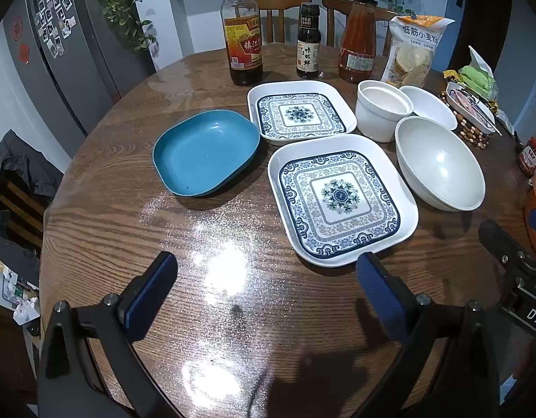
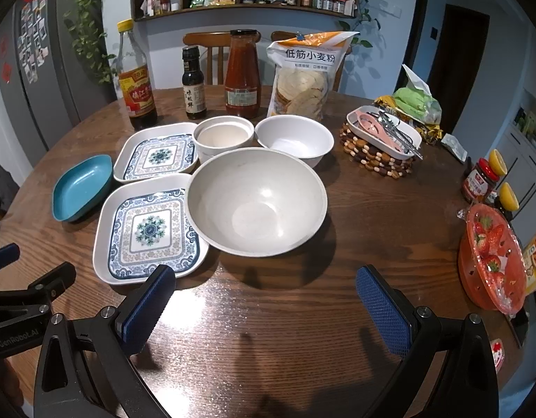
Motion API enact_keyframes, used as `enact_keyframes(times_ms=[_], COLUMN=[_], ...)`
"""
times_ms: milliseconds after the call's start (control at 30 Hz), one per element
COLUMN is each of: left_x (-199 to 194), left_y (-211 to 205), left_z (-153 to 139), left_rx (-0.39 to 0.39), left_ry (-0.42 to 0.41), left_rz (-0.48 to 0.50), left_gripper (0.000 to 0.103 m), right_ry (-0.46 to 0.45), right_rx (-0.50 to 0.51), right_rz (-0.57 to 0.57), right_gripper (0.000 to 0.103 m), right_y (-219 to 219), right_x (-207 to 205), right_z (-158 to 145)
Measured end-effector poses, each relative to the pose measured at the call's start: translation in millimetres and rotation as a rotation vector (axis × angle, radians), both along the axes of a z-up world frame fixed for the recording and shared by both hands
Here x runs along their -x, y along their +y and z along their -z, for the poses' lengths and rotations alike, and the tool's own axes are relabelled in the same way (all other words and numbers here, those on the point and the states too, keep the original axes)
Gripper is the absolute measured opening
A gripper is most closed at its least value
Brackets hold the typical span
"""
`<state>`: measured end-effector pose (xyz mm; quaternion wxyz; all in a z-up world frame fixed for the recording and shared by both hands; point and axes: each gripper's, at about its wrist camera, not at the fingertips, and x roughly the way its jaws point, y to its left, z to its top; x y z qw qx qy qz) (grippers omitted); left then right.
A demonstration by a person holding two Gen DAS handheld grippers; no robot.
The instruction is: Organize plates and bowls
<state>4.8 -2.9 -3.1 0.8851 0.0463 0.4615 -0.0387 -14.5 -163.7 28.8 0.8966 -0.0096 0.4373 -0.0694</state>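
Note:
On the round wooden table (image 1: 128, 237) lie a blue dish (image 1: 205, 151) (image 2: 81, 186), a near patterned square plate (image 1: 341, 198) (image 2: 149, 230) and a far patterned square plate (image 1: 301, 111) (image 2: 158, 151). To their right stand a large white bowl (image 1: 438, 163) (image 2: 255, 200), a small white bowl (image 1: 430, 106) (image 2: 294, 137) and a white straight-sided cup bowl (image 1: 383, 109) (image 2: 222, 136). My left gripper (image 1: 268, 278) is open and empty, near the front of the near patterned plate. My right gripper (image 2: 266, 292) is open and empty, in front of the large bowl.
Three sauce bottles (image 2: 195, 83) and a flour bag (image 2: 304, 76) stand behind the dishes. A white utensil tray on a beaded trivet (image 2: 383, 139) sits at the right, with a red strawberry basket (image 2: 490, 257) and a jar (image 2: 478, 181) near the right edge. Chairs stand beyond the table.

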Motion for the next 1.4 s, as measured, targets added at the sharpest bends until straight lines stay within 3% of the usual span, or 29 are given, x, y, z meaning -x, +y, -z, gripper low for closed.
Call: enact_keyframes(times_ms=[1400], left_x=[0.9], left_y=[-0.8], left_z=[-2.8], left_rx=[0.013], left_ry=[-0.005], left_rz=[0.009], left_gripper=[0.103], right_ry=[-0.002], right_rx=[-0.007], right_rz=[0.001], right_gripper=[0.103], right_y=[0.0], right_x=[1.9], right_z=[-3.8])
